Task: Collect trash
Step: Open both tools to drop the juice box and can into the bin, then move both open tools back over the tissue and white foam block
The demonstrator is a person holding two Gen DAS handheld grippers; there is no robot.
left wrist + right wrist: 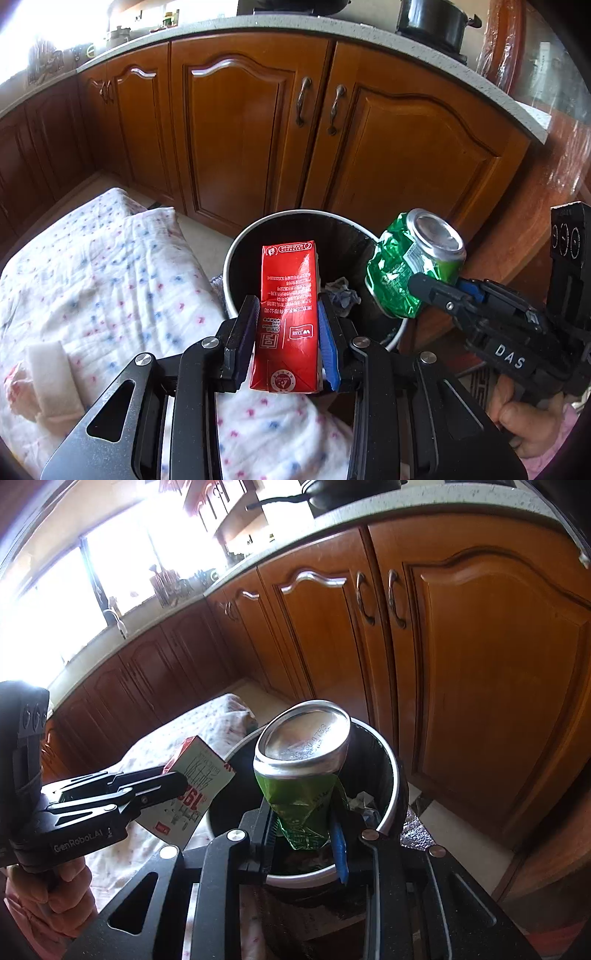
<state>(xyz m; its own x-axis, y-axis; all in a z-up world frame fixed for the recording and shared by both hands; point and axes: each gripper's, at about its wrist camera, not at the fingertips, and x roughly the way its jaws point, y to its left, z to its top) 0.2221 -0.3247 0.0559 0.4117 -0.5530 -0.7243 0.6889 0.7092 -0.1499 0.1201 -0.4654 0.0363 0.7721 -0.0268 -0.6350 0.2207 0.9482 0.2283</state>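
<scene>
My left gripper (286, 308) is shut on a red drink carton (290, 295), held above the near rim of a black, white-rimmed trash bin (236, 243). The carton (195, 779) and left gripper (173, 779) also show at the left of the right wrist view. My right gripper (304, 805) is shut on a crushed green can (303, 760), its silver end up, over the bin (397, 775). From the left wrist view the can (410, 266) hangs at the bin's right rim, pinched by the right gripper (424, 286). Crumpled paper (341, 291) lies inside the bin.
A table under a white dotted cloth (110, 277) sits left of the bin, with a white sponge block (51, 376) near its left edge. Wooden cabinet doors (251, 129) stand close behind the bin, under a countertop holding a black pot (432, 18). A hand (524, 421) grips the right tool.
</scene>
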